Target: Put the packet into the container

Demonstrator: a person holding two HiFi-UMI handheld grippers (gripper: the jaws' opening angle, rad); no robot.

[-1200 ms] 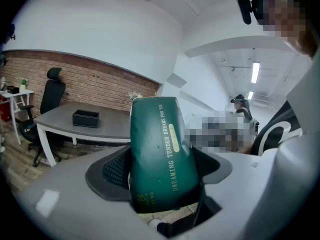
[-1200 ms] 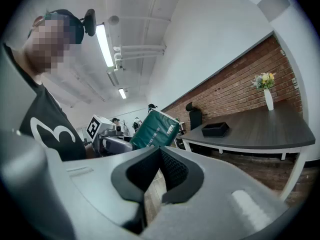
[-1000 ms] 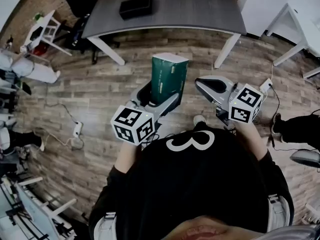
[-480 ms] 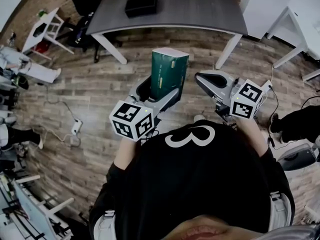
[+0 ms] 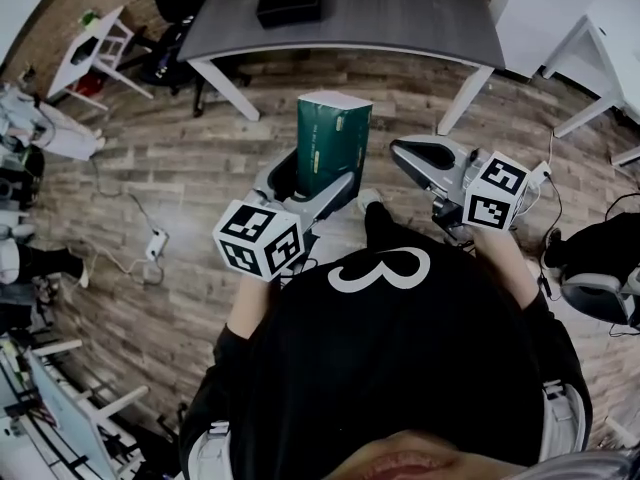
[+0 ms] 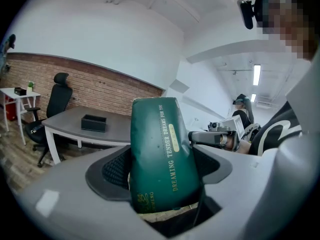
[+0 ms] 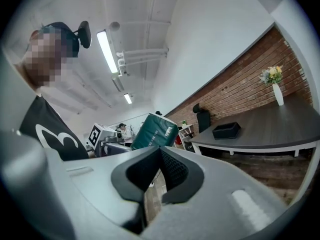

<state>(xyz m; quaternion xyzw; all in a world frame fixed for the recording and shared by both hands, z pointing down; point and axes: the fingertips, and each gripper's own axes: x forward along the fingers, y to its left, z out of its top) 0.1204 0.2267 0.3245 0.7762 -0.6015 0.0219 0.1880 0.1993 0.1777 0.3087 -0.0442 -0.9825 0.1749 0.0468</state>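
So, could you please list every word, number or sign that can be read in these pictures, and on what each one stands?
"DREAMING TENDER DREAMS FOR YOU": along the green packet.
Gold print at the packet's lower end: too blurred to read.
"3": white, on the person's black shirt.
The marker cubes: square patterns only, no words.

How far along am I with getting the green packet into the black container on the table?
Done: the packet is picked up and clamped in the left gripper. In hand: it is held over the wood floor, short of the grey table. Left: reach the table, lower the packet into the black container and open the jaws. The right gripper is shut and empty.
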